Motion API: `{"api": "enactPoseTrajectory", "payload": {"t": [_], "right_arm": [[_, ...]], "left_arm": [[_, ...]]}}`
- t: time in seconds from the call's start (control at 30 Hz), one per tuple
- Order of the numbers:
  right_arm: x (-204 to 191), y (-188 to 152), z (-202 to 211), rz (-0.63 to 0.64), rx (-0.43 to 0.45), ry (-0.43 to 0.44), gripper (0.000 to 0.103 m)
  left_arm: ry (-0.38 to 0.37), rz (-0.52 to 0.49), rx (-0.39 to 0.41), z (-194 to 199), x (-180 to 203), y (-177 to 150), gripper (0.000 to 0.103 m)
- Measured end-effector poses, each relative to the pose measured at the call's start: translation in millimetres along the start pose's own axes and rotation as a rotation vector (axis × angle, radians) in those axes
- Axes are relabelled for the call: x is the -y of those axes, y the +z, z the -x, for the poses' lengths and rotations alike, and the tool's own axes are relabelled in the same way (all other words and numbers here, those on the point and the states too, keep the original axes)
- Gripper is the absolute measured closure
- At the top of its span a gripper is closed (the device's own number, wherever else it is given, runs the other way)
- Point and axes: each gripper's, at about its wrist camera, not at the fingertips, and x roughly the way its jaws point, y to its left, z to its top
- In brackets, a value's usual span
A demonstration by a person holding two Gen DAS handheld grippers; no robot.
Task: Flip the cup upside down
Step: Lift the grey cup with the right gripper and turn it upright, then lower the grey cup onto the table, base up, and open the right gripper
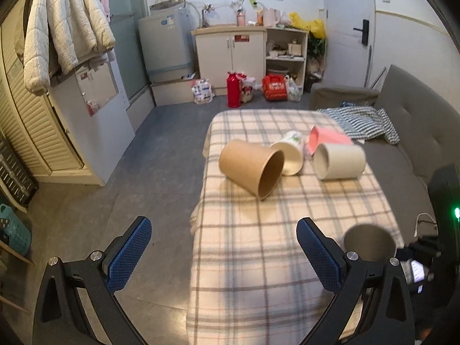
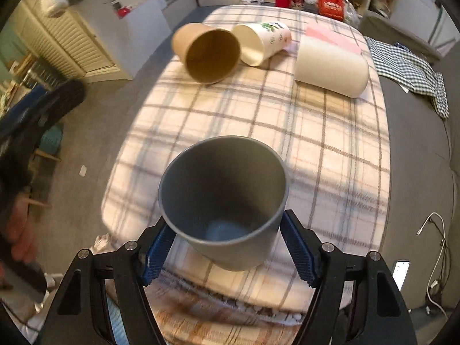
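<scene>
A grey cup [image 2: 224, 201] is held between the blue pads of my right gripper [image 2: 227, 247], mouth up and tilted toward the camera, above the near end of the plaid-covered table [image 2: 330, 155]. The same cup [image 1: 369, 241] shows at the lower right of the left wrist view, with the right gripper's black body [image 1: 442, 201] beside it. My left gripper [image 1: 224, 247] is open and empty over the table's near left edge. A brown paper cup [image 1: 251, 166], a white printed cup [image 1: 290, 153] and a cream cup [image 1: 339, 161] lie on their sides at the far end.
A pink paper item [image 1: 327, 138] lies behind the lying cups. A grey sofa [image 1: 419, 126] with a checked cloth [image 1: 365, 120] runs along the table's right side. Grey floor [image 1: 161, 155] lies to the left, with cabinets and bags at the back wall.
</scene>
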Motion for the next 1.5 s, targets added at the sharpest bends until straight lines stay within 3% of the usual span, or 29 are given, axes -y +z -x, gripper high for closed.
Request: {"api": "enactPoseTrajectory", "payload": {"t": [0.3, 0.6, 0.73, 0.87, 1.17, 1.5], "right_arm": [[12.1, 30.6, -22.6, -0.052, 0.058, 0.001, 0.031], [17.7, 44.5, -33.6, -0.048, 0.098, 0.063, 0.031], [29.2, 35.5, -17.1, -0.056, 0.167, 0.033, 0.025], [49.9, 22.1, 9.6, -0.079, 0.265, -0.003, 0.022], [108.1, -14.1, 61.6, -0.183, 0.453, -0.129, 0.019], [152.9, -52.8, 45.6, -0.316, 0.428, -0.126, 0.019]], "left_arm": [[0.036, 0.015, -0.098, -32.0, -1.8, -13.0, 0.000], [0.053, 0.053, -0.112, -38.5, 10.5, -16.5, 0.000], [0.044, 0.038, -0.079, -28.5, 24.0, -14.5, 0.000], [-0.016, 0.048, -0.058, -16.7, 41.0, -13.6, 0.000], [-0.131, 0.006, -0.089, -6.1, 101.4, -17.6, 0.000], [-0.177, -0.021, -0.192, -43.4, 148.9, -42.2, 0.001]]}}
